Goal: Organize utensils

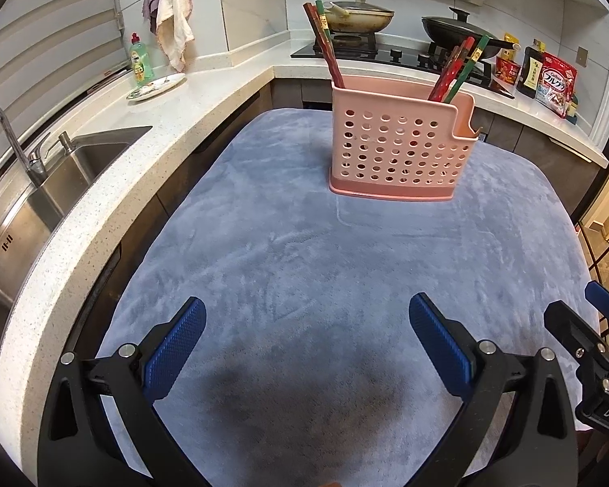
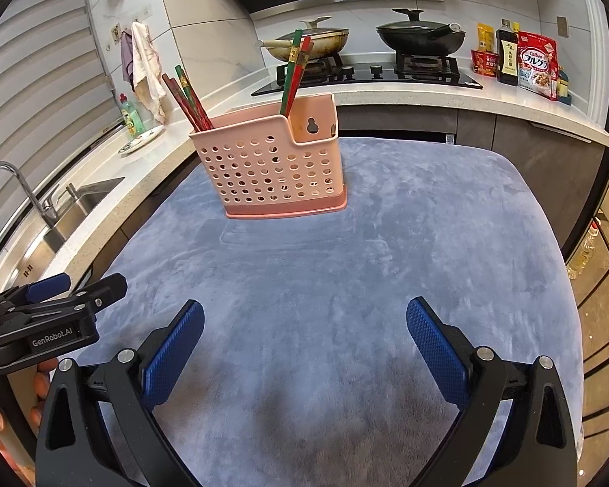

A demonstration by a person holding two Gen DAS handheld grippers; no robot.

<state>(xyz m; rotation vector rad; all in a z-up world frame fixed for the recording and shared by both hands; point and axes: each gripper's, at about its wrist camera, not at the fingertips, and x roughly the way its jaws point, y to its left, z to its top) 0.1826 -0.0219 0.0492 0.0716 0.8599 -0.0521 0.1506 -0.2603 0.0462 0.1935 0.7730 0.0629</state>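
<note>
Two grippers wide and empty, chopsticks already binned.
Left wrist: left gripper hovers over the tabletop; the pink perforated holder stands far ahead and could tip if nudged. Right wrist: right gripper gapes; red-green chopsticks lean at both ends.

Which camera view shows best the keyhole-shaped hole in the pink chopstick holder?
The right wrist view: the hole faces the camera on the inside of the back wall of the pink chopstick holder, behind the notch. In the left wrist view the holder stands turned, and the hole is not visible.
</note>
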